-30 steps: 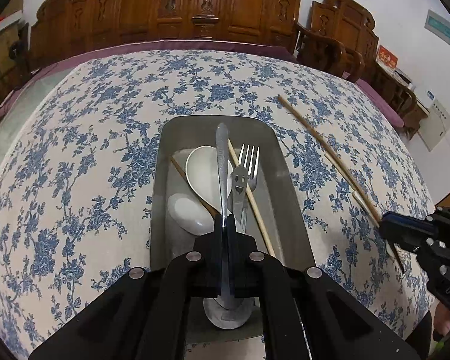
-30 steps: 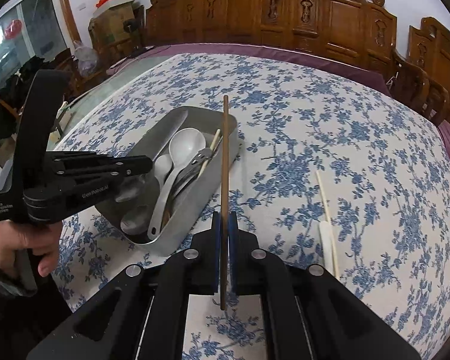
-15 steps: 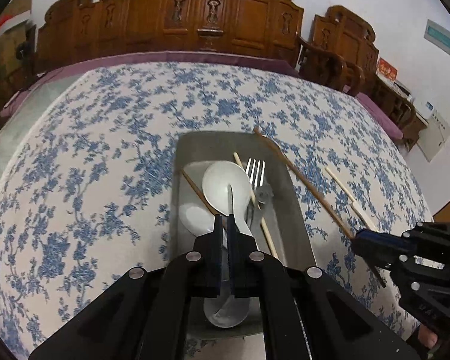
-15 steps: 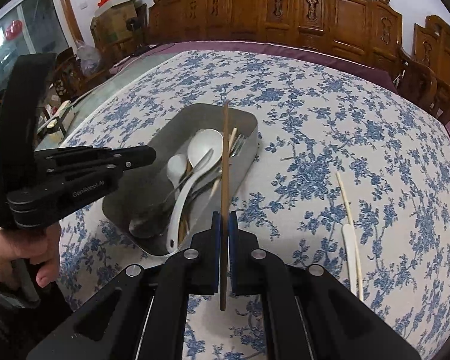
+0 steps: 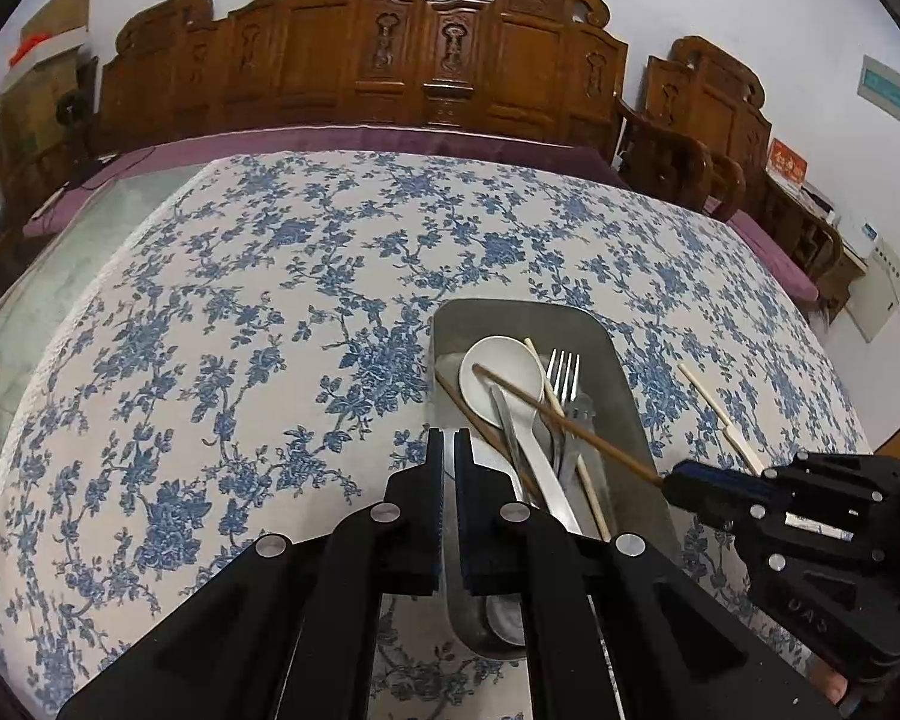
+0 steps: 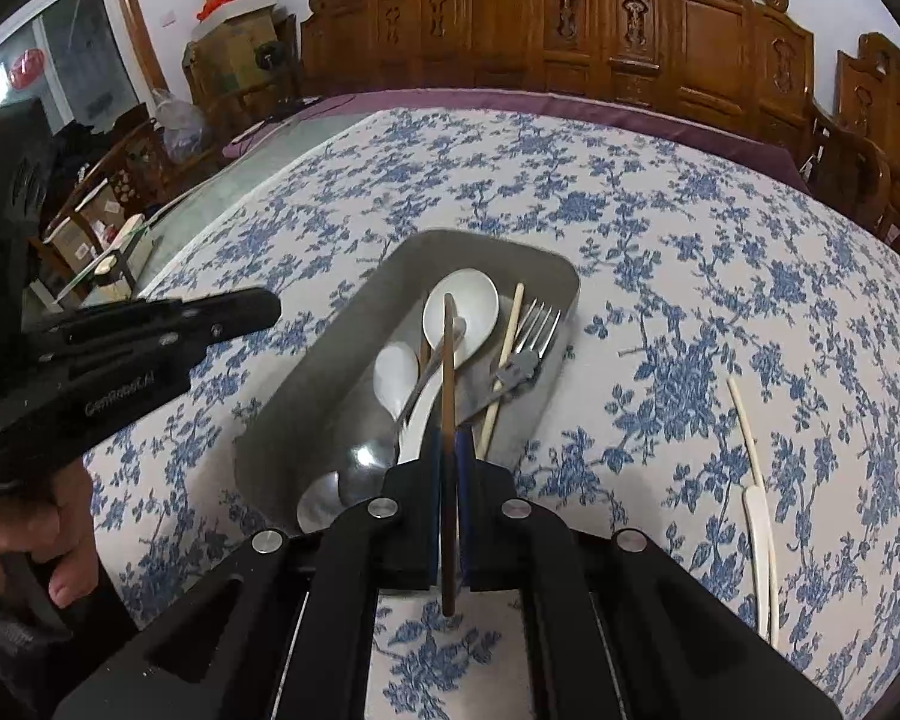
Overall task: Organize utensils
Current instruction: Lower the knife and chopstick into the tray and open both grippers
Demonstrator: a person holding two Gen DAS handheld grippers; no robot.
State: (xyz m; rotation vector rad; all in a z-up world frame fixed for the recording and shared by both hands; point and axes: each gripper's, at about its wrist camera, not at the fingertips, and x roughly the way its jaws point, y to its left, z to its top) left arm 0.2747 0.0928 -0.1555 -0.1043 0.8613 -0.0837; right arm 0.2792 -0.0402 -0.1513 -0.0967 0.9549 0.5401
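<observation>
A grey metal tray [image 5: 627,396] [image 6: 330,348] on the floral tablecloth holds a white spoon [image 5: 498,381] [image 6: 459,312], a metal fork [image 5: 564,375] [image 6: 525,348], a metal spoon [image 6: 342,480] and chopsticks. My right gripper [image 6: 448,438] [image 5: 669,483] is shut on a dark brown chopstick [image 6: 448,390] [image 5: 564,423], held over the tray with its tip above the white spoon. My left gripper [image 5: 448,438] [image 6: 270,306] is shut and empty, at the tray's left side.
A pale chopstick [image 6: 747,444] [image 5: 717,411] and a white flat utensil [image 6: 759,531] lie on the cloth right of the tray. Carved wooden chairs [image 5: 390,54] line the table's far edge. Boxes [image 6: 234,0] stand at the back left.
My left gripper let go of the metal spoon into the tray and drew back to the left. My right gripper carried the dark chopstick leftward over the tray.
</observation>
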